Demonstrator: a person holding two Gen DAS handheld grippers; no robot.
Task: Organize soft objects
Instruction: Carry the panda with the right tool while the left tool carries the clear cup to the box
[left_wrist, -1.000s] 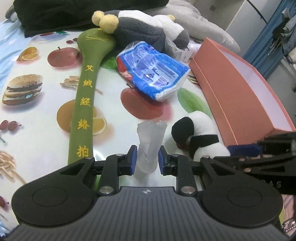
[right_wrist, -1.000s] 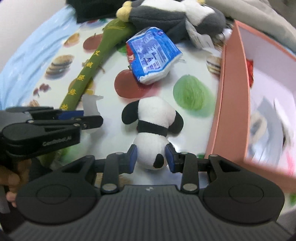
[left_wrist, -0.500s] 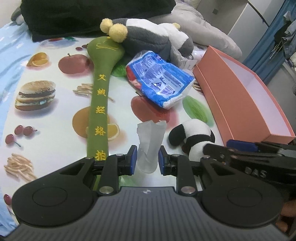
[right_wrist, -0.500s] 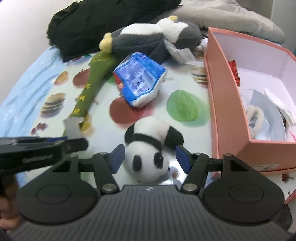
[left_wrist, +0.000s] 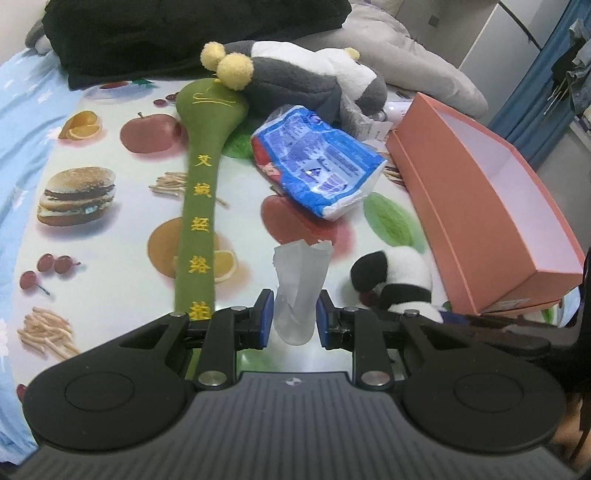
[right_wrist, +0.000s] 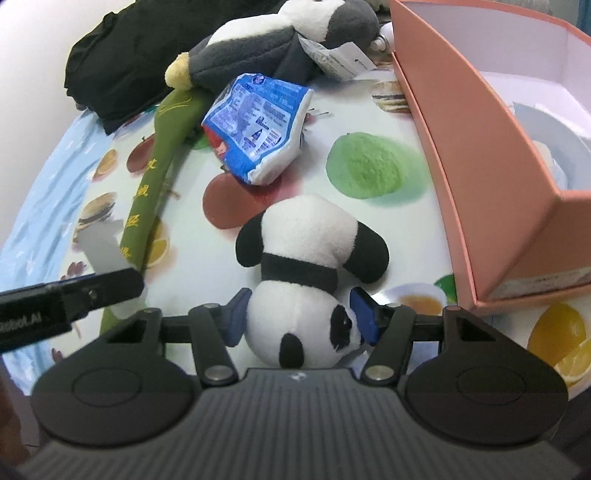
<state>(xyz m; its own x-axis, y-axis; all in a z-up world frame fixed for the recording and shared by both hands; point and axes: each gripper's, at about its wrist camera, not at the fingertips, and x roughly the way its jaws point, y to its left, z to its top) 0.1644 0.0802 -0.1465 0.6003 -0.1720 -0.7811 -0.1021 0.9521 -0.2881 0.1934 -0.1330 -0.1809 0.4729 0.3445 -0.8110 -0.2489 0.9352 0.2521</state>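
Right gripper (right_wrist: 301, 319): jaws closing, blue pads either side of the head of the panda plush (right_wrist: 308, 280); a sliver of gap shows beside at least one pad, so not yet pressing. The panda lies on the worktop (right_wrist: 373, 110), head toward the camera, body and black arms pointing away.

Left gripper (left_wrist: 293, 319): jaws shut on a translucent white plastic piece (left_wrist: 301, 288), which stands up between the pads with a ragged top edge.

Outward from the right jaws: orange box (right_wrist: 476, 162) just to the right, open-topped, pale items inside. Ahead, the blue-and-white packet (right_wrist: 258, 125); beyond it the grey-and-white plush (right_wrist: 273, 44). Ahead-left, the long green padded stick (right_wrist: 155, 184) with yellow embroidered characters, and the left gripper's finger crossing the lower left.

Step in hand, as judged: gripping the panda for transfer to the box. The next move calls for a firm squeeze on the soft head, a lift high enough to clear the near wall, then release inside. The plush will compress, so the grip needs to bite well in.

View differences: the right wrist view alone shows the box contents and the panda's face. The left wrist view alone shows the plastic piece held squarely, the green stick's full length just left of its jaws, and a blue curtain beyond the box; there the panda sits right of the jaws, partly hidden.
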